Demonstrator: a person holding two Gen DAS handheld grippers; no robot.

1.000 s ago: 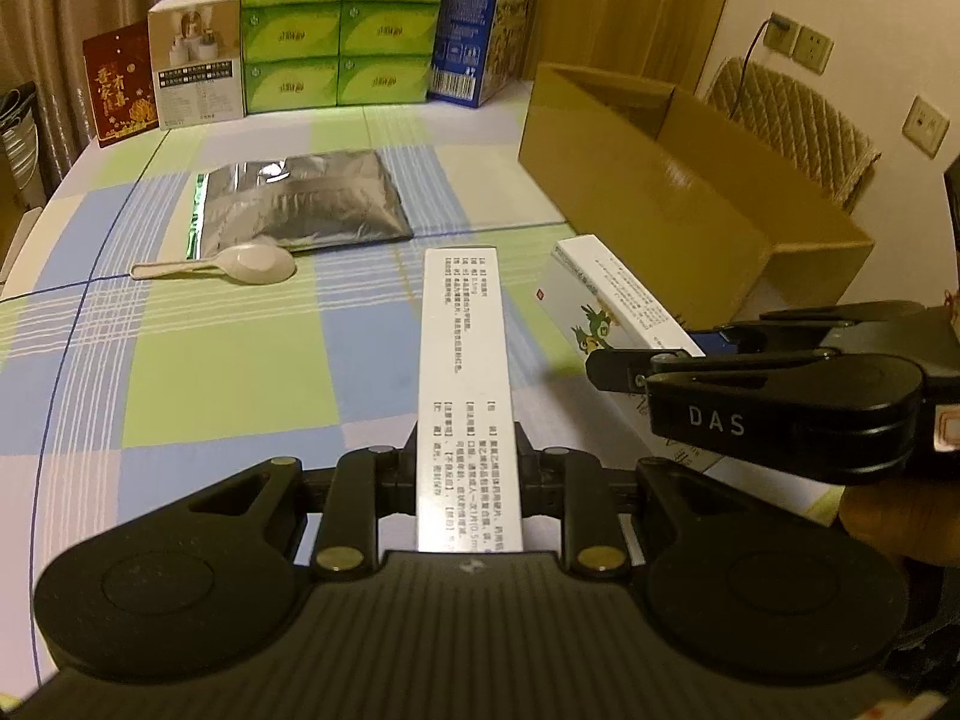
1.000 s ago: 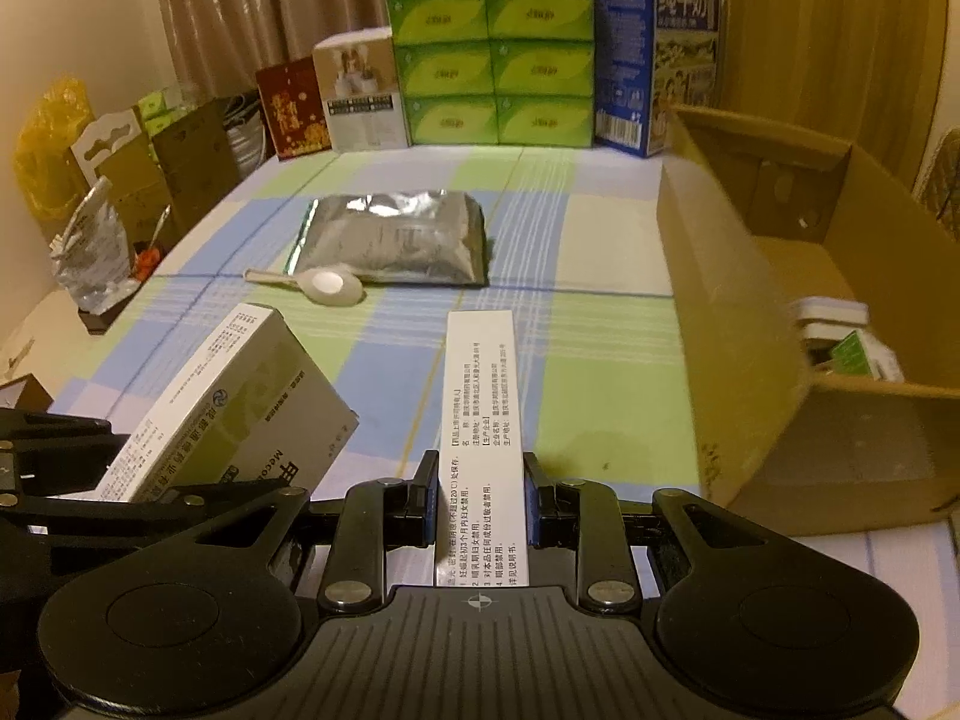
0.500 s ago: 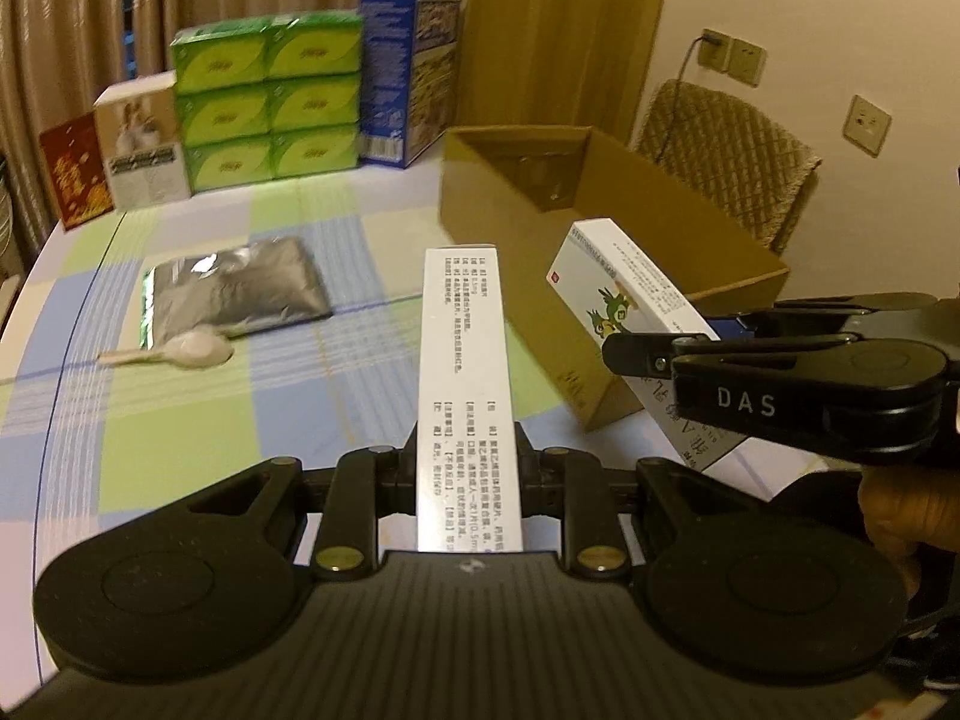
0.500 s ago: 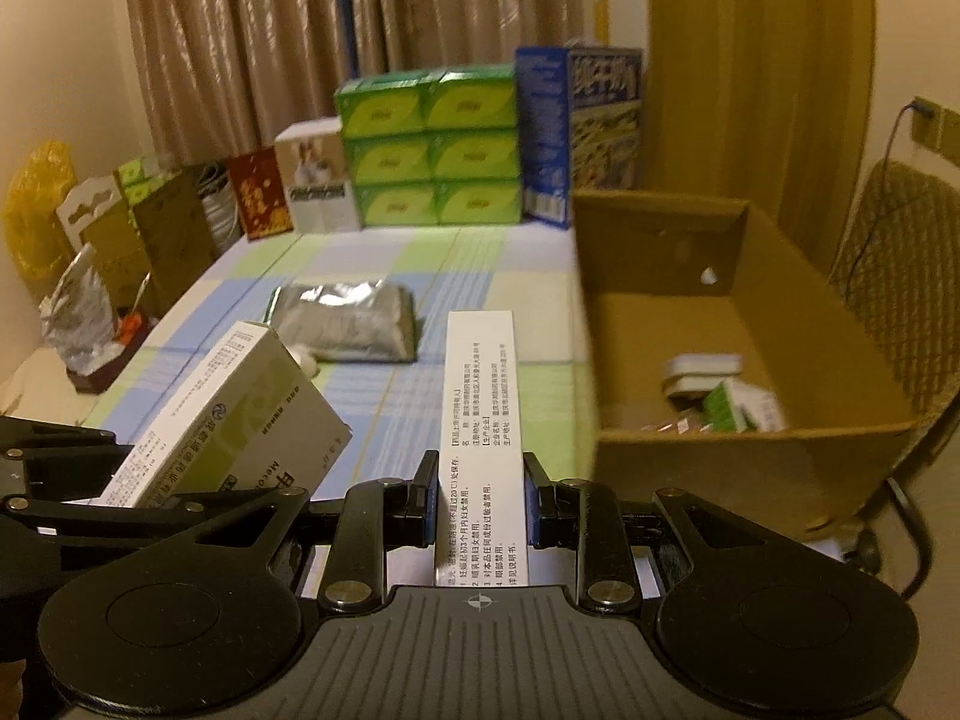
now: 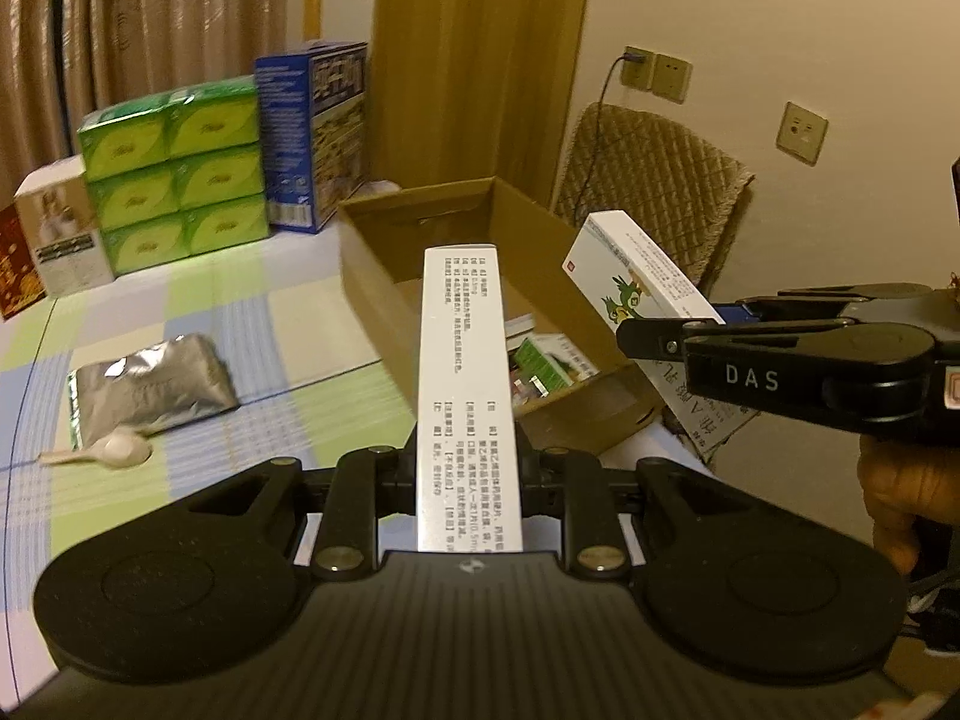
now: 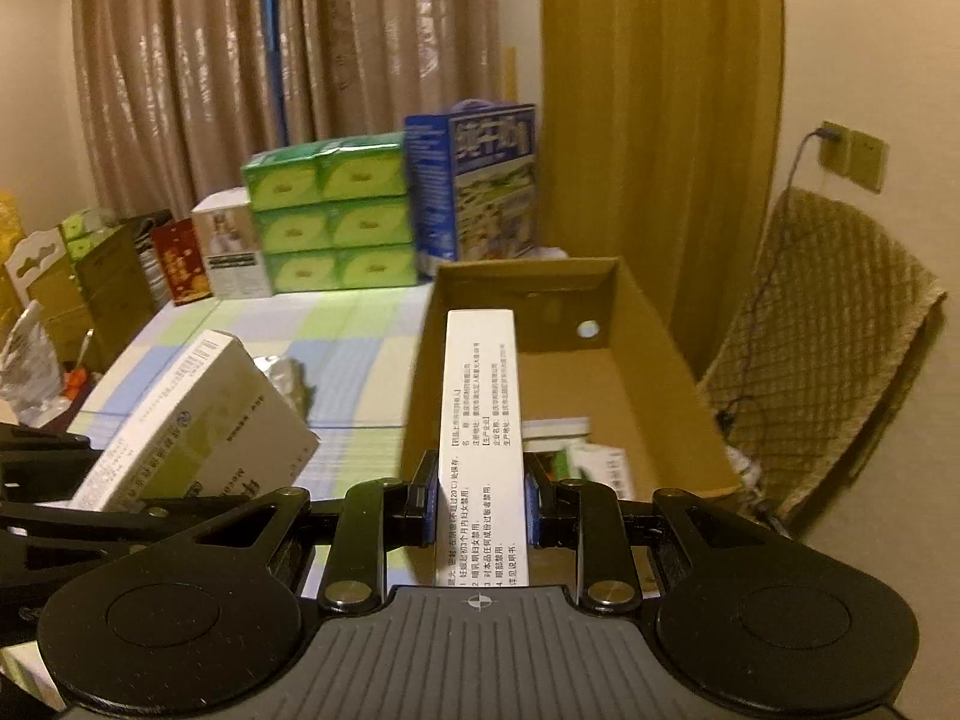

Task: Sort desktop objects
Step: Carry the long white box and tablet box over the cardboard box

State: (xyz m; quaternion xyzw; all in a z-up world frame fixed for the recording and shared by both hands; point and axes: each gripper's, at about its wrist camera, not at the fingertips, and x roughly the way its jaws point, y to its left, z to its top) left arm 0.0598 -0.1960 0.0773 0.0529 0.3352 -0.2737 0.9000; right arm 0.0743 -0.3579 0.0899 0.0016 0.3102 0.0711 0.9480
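Checked tablecloth (image 5: 180,324); each hand-held gripper (image 5: 468,474) (image 6: 483,504) clamps own white box (image 5: 459,372) (image 6: 480,420).

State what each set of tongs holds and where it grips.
Left tongs pinch a white-and-green medicine box across its near end. Right tongs pinch a white parrot-print box likewise.

A table (image 5: 198,324) covered in a blue, green and white checked cloth carries an open cardboard box (image 5: 384,276) at its right side. A silver foil pouch (image 5: 150,390) lies flat beside a pale spoon (image 5: 120,451). Along the far edge stand stacked green tissue packs (image 5: 174,171), a blue carton (image 5: 312,132) and a white box (image 5: 60,234).
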